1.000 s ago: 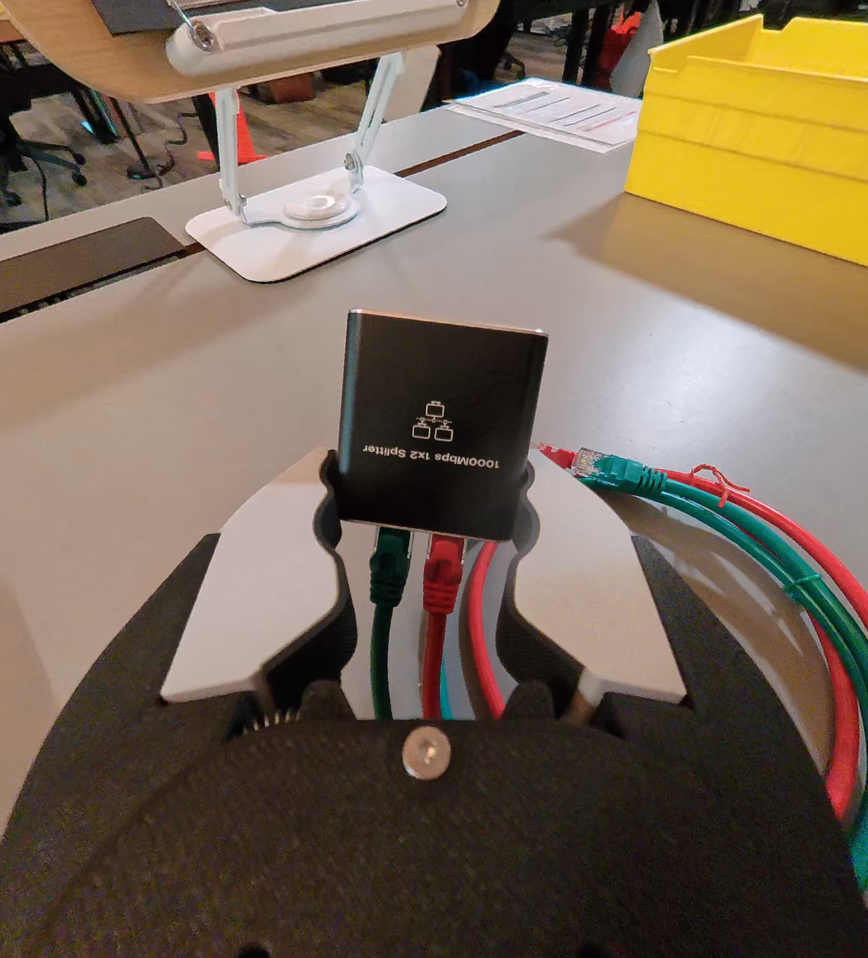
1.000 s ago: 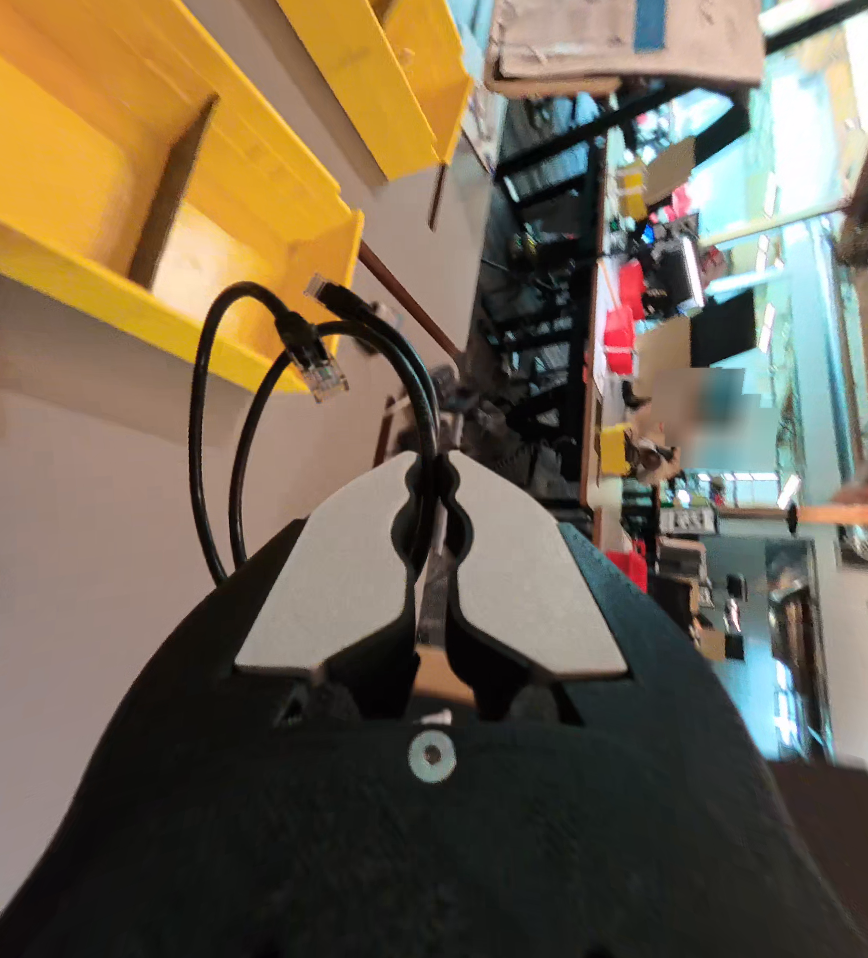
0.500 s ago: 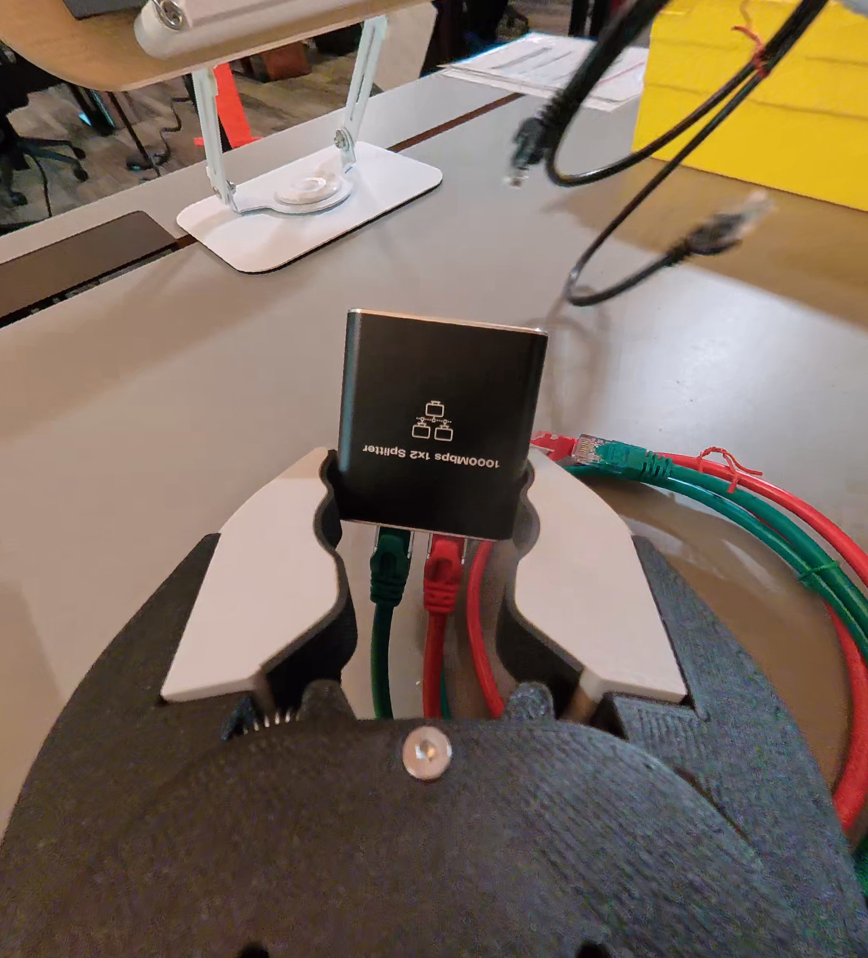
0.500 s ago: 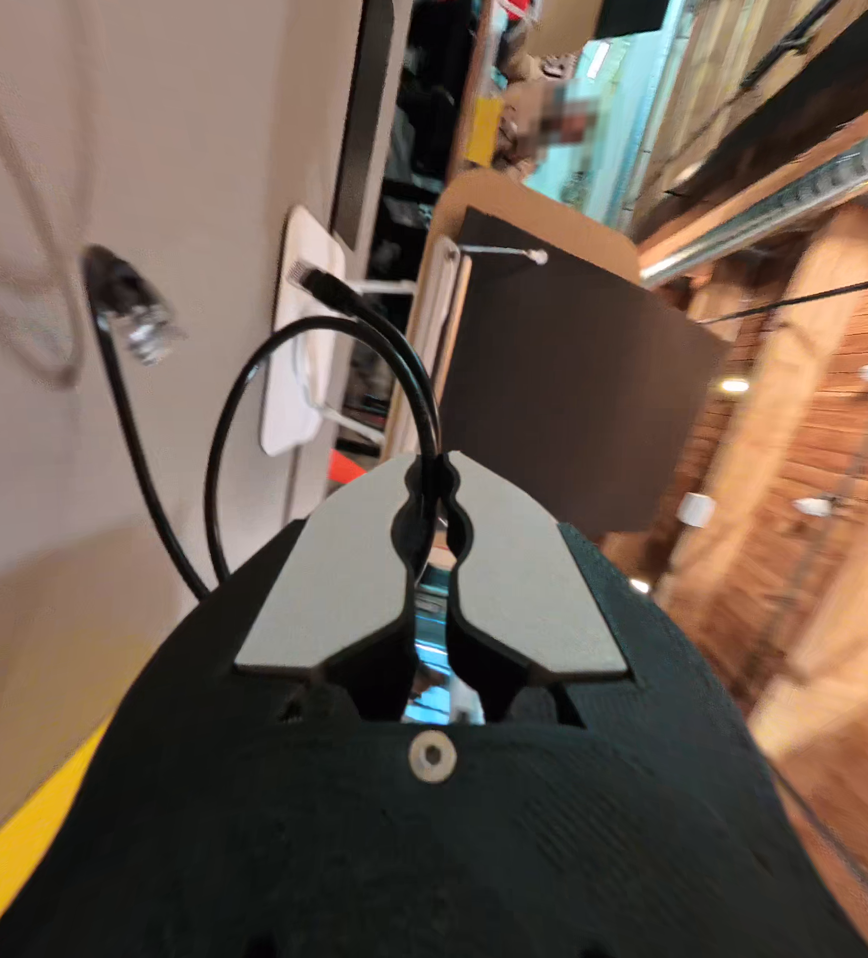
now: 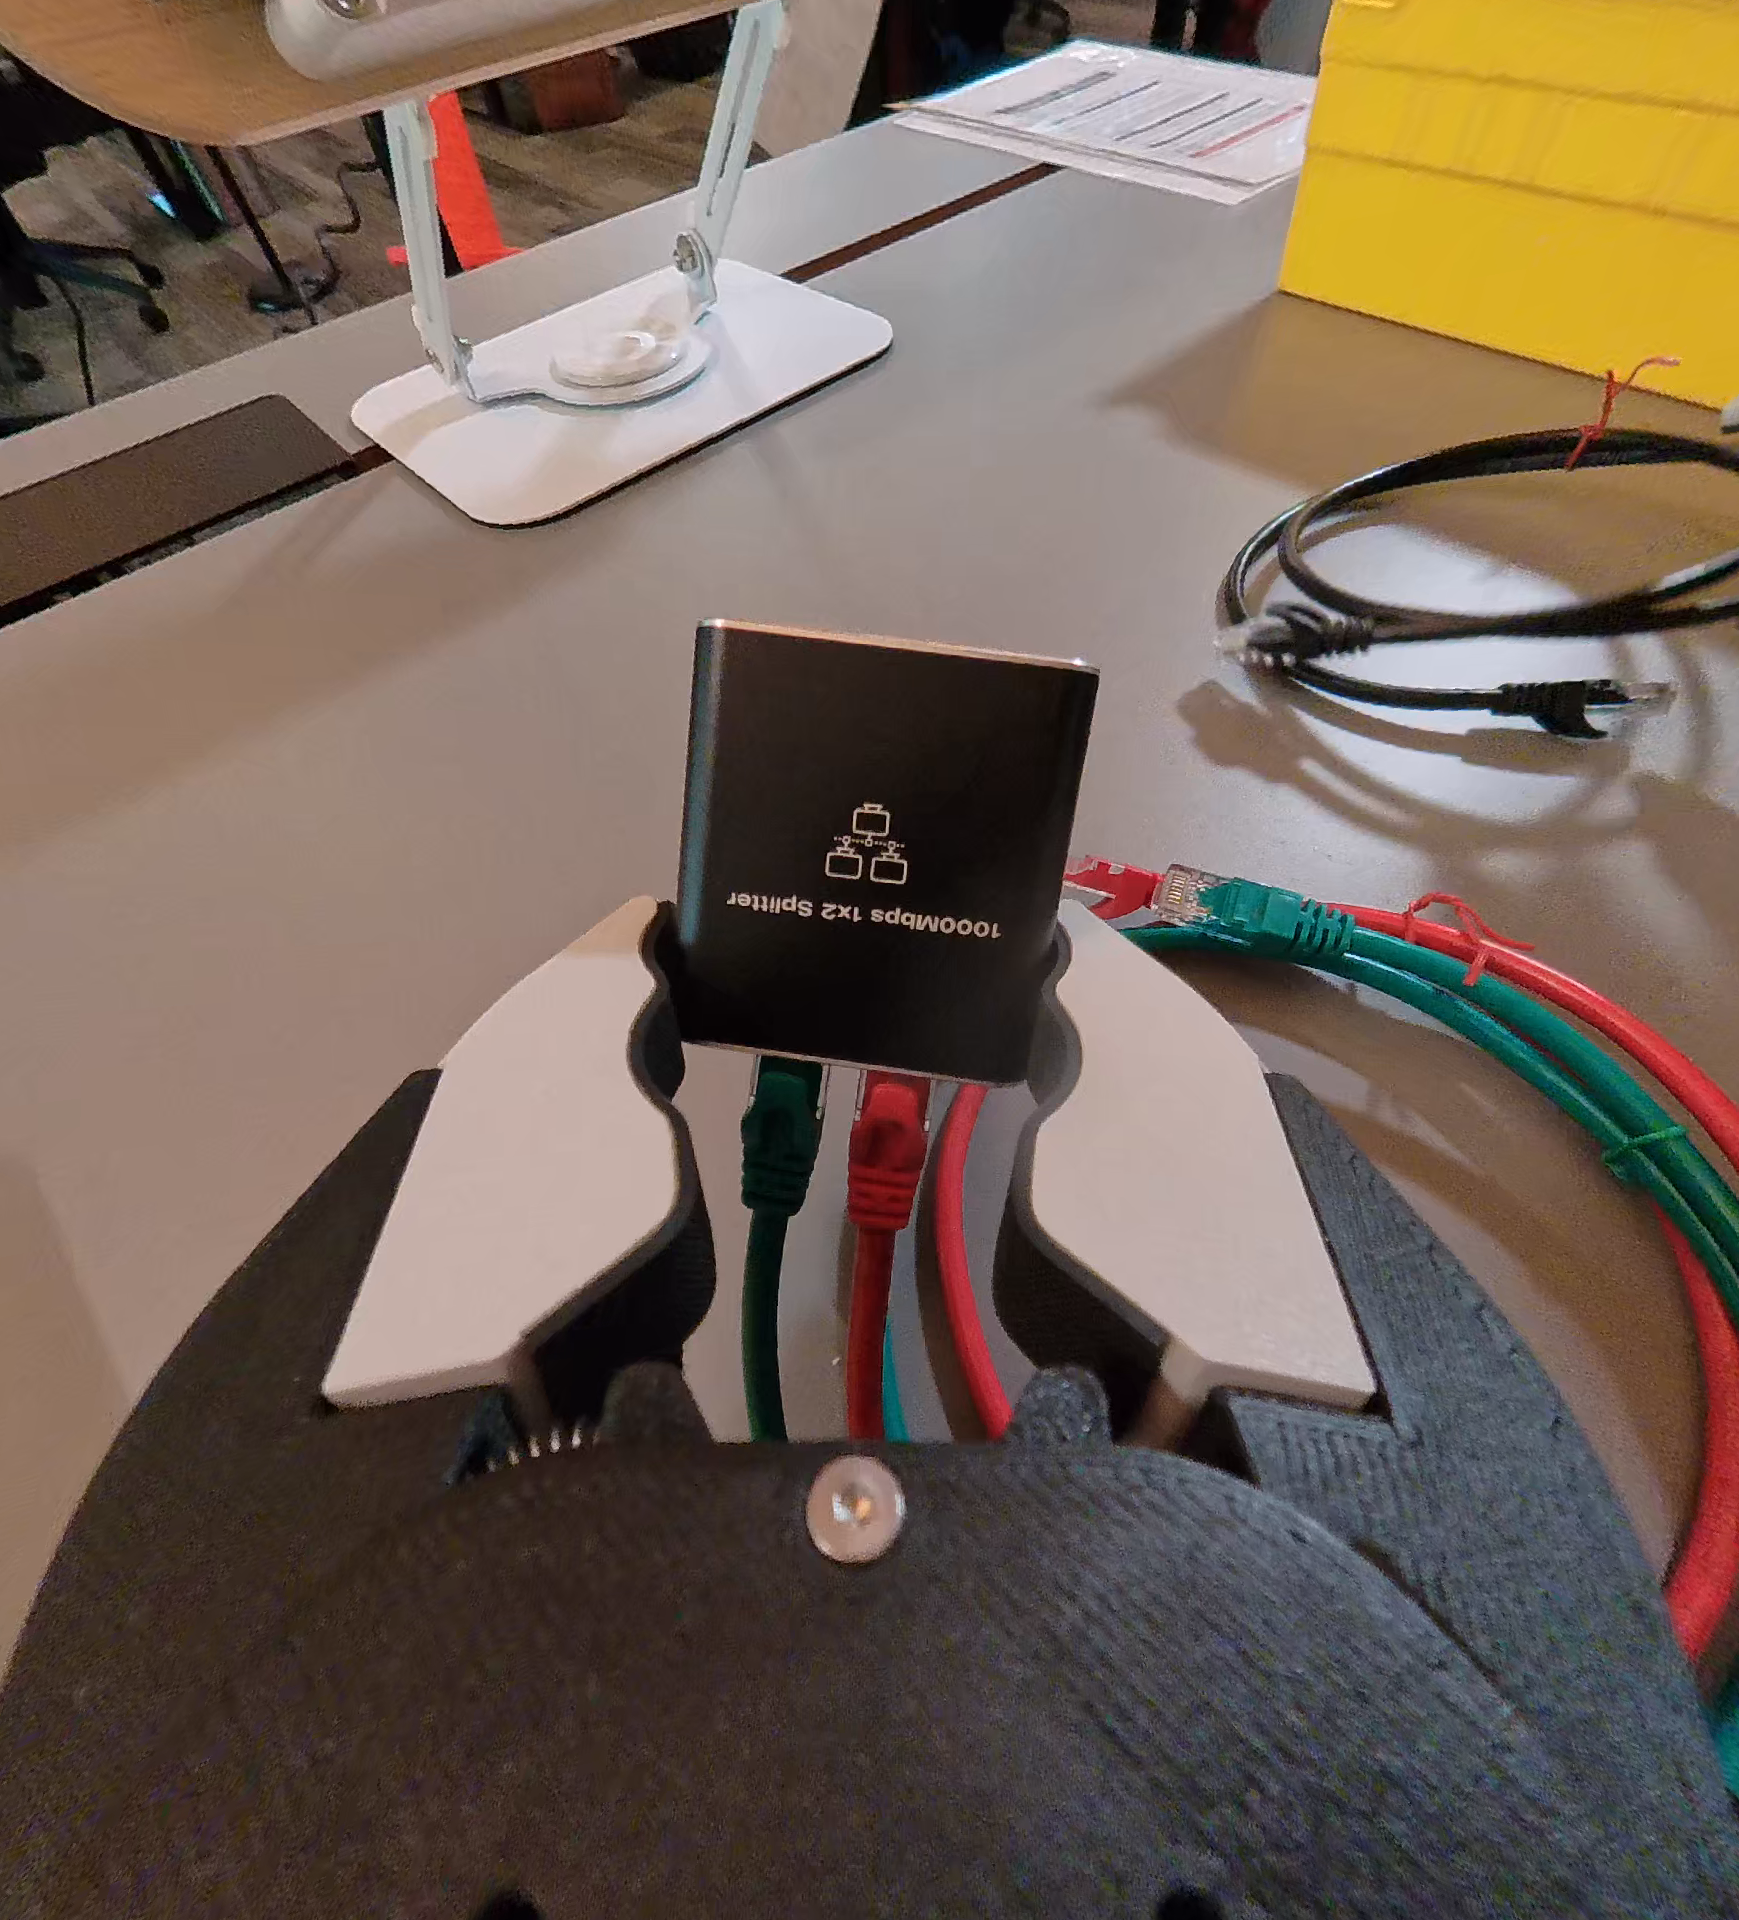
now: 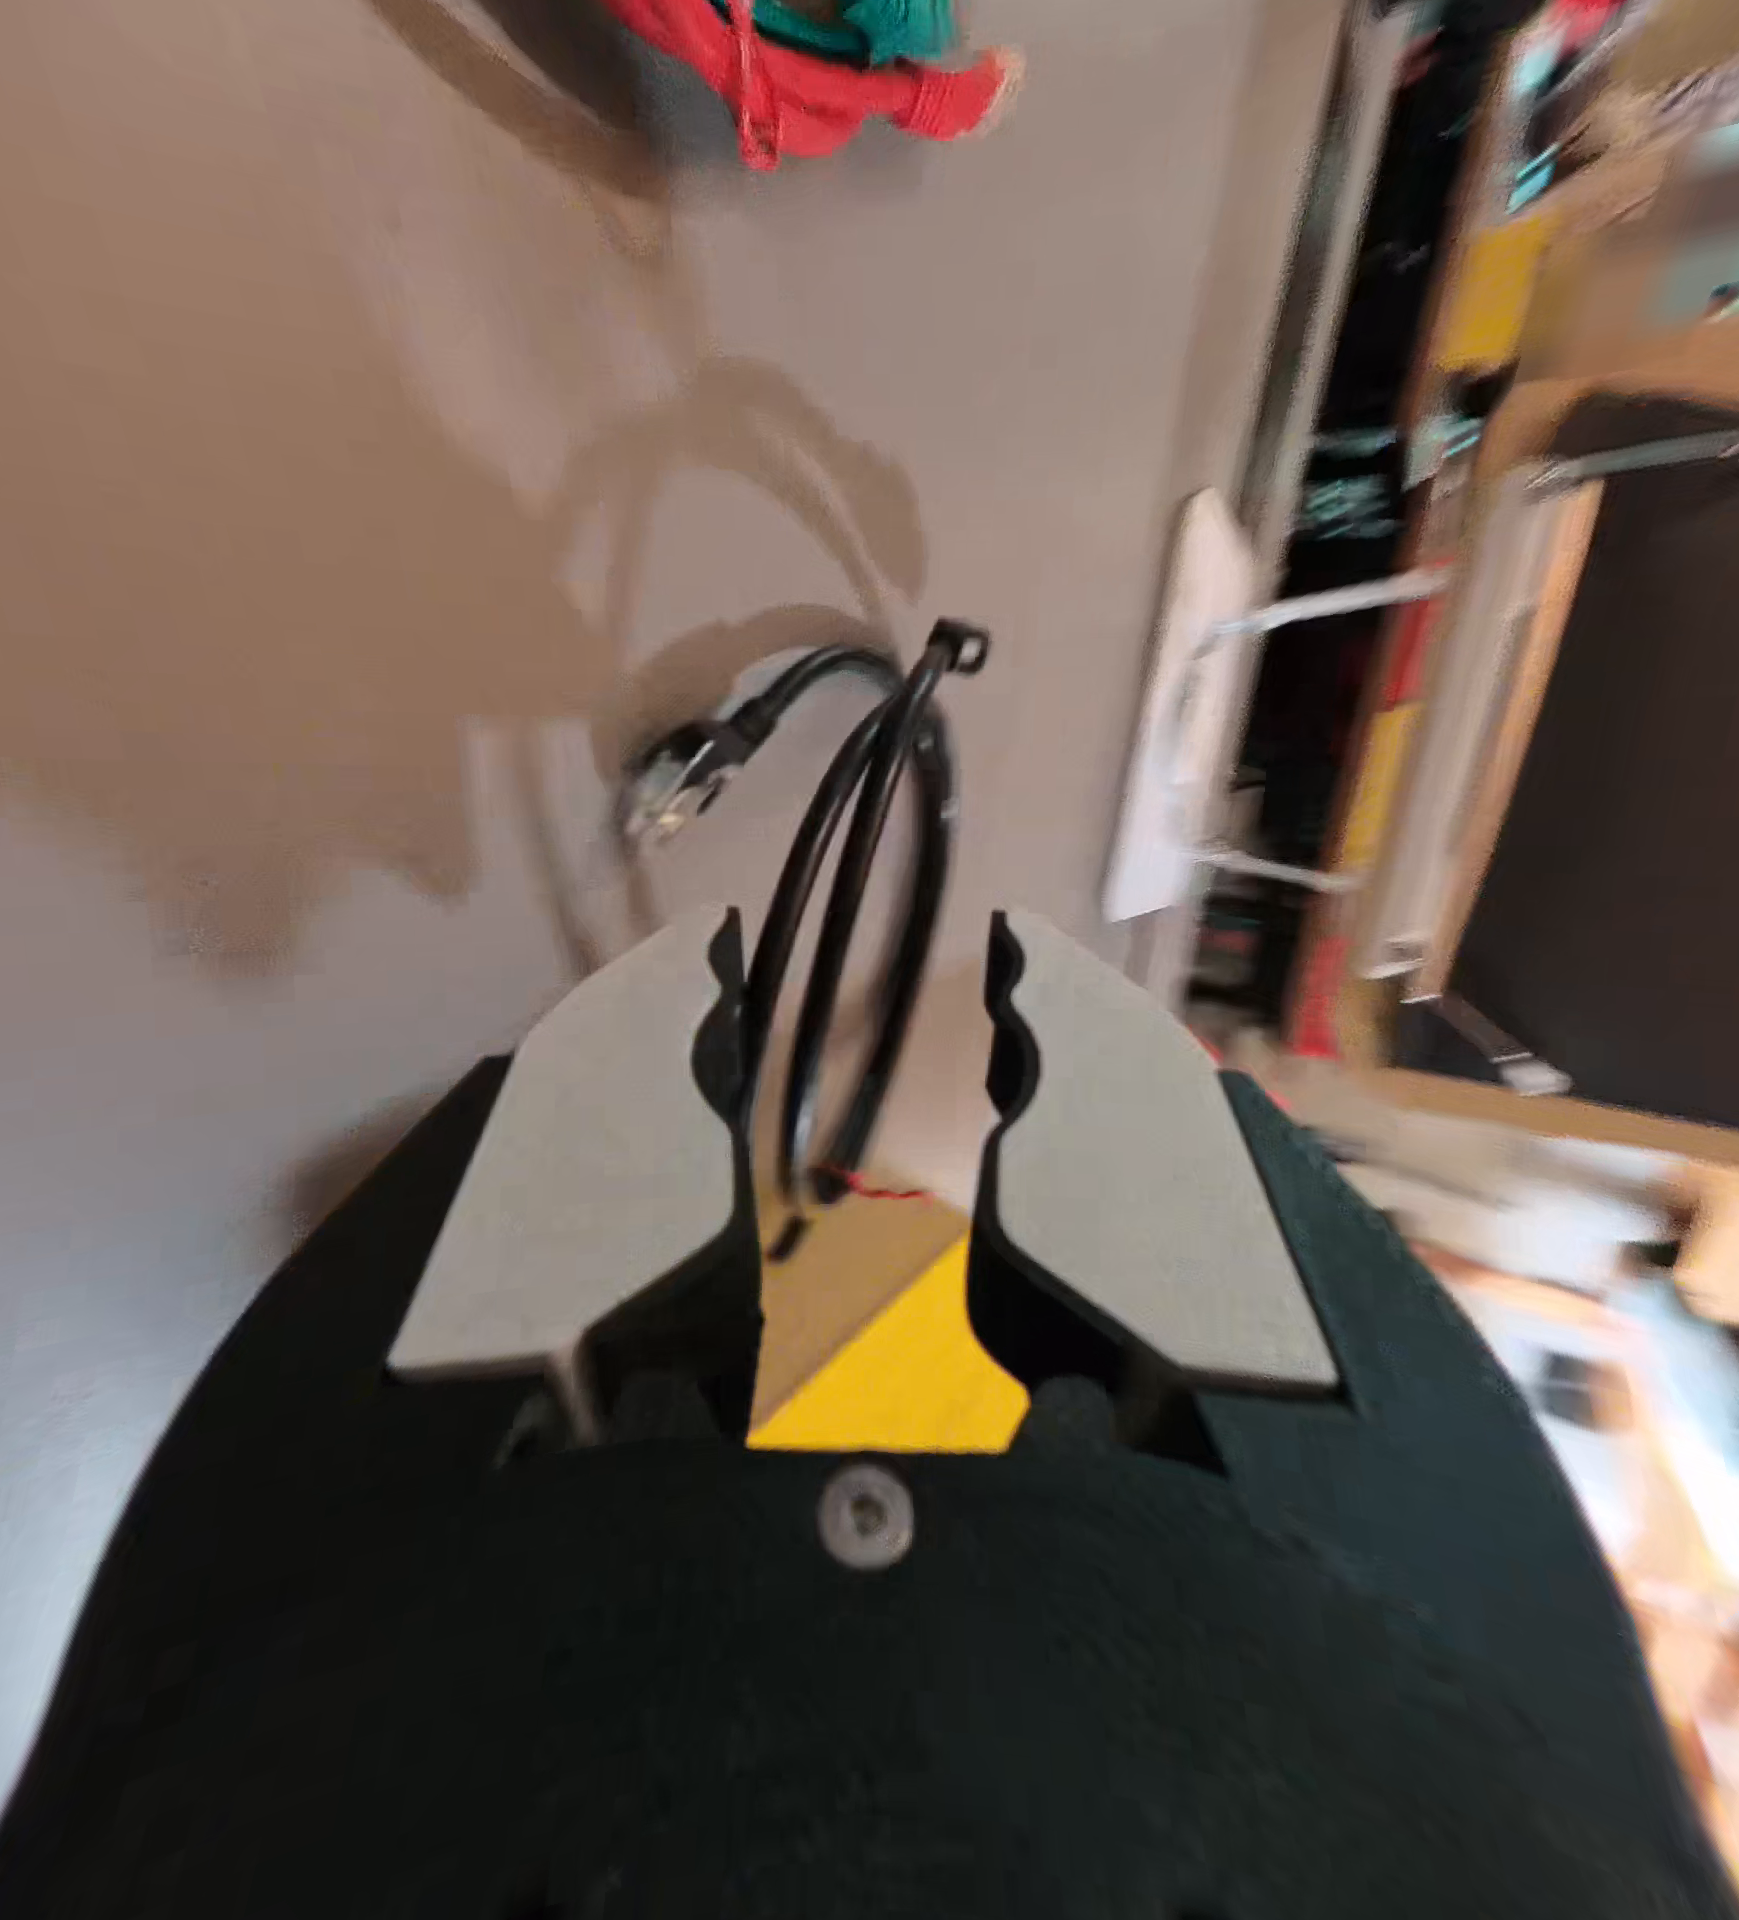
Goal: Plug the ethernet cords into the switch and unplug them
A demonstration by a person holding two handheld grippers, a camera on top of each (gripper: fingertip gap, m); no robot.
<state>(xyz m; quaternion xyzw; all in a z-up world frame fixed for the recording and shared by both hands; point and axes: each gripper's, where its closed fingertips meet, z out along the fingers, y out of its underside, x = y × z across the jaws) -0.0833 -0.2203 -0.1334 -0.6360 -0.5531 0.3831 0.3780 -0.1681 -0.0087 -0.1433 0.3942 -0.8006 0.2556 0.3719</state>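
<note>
My left gripper (image 5: 860,940) is shut on the black switch box (image 5: 880,831) and holds it upright above the grey table. A green cord plug (image 5: 782,1138) and a red cord plug (image 5: 886,1153) sit in its near ports. Their free ends, a green plug (image 5: 1244,906) and a red plug (image 5: 1109,888), lie just right of the box. A coiled black ethernet cord (image 5: 1509,582) lies on the table at the right. My right gripper (image 6: 860,935) is open, with the black cord (image 6: 844,883) loose between its jaws, in a blurred view.
A white stand base (image 5: 626,384) sits at the back of the table (image 5: 273,831). A yellow bin (image 5: 1571,177) stands at the back right, with papers (image 5: 1114,109) beside it. The red and green cords loop along the right side (image 5: 1727,1195).
My right gripper brought the black cord down from the air to the table at the right, and its jaws have opened, letting the cord go. The left gripper kept still with the switch.
</note>
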